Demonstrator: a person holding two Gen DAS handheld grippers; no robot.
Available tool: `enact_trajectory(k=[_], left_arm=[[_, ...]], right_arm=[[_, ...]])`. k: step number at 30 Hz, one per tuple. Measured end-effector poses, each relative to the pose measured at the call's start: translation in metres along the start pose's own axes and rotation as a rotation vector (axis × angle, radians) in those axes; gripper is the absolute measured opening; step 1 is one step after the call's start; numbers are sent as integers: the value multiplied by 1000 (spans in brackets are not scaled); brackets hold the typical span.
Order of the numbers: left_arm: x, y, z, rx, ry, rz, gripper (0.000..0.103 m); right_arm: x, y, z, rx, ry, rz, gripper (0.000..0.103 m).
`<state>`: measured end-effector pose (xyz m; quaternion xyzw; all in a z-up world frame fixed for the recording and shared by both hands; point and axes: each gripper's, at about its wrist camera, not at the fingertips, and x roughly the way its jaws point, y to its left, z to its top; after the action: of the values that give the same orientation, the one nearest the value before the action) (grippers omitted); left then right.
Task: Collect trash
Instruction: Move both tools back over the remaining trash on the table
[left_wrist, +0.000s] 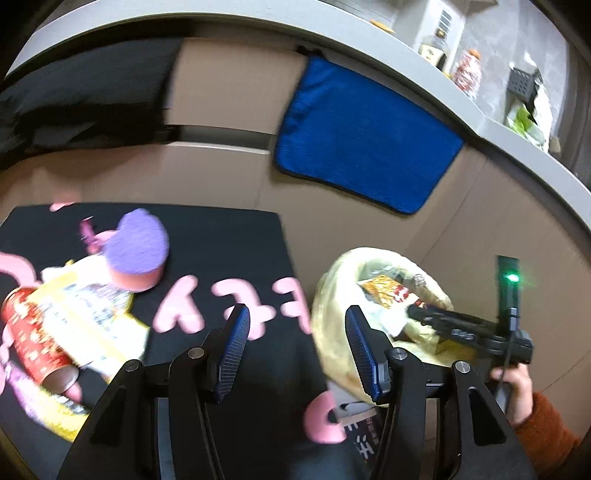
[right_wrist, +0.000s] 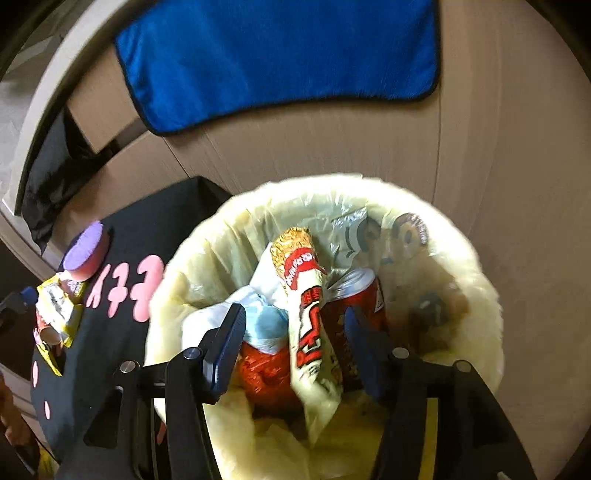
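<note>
Beige cabinet front (right_wrist: 332, 147) with blue towel (right_wrist: 280, 55), lined bin (right_wrist: 480, 295) below, both grippers (left_wrist: 297, 350) (right_wrist: 295, 350) apart, empty.

Black tongs (left_wrist: 297, 347) with blue ribbed pads; rust-orange knit sleeve (left_wrist: 546, 432)

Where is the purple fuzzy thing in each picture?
Left wrist view: the purple-topped pink round container stands at middle left, on the black mat, just above the yellow wrapper.
Right wrist view: it shows small at the far left edge, left of the trash bin.
Shared landmark: the blue cloth hanging on the cabinet behind, seen at the top of both views.
</note>
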<state>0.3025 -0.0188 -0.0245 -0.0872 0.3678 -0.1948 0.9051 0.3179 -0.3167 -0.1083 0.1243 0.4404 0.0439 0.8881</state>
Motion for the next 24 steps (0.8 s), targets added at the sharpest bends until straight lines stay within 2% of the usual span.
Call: enact_trajectory(k=[7,13,19,24], left_arm=[[-48,55,-21,-105,-59,60,55],[-94,111,-37,-197,-118,147,55],[-138,177,-59,-316,-167,250,55],[-147,213,-71,-406,-170,261,55]], right_arm=[[-58,35,-8,-93,-139,-76,54],[-94,85,-11,-164,-254,-26,54],[-93,150,-15,-217,-246,122,54],[-75,195,-23,-266,-195,183,54]])
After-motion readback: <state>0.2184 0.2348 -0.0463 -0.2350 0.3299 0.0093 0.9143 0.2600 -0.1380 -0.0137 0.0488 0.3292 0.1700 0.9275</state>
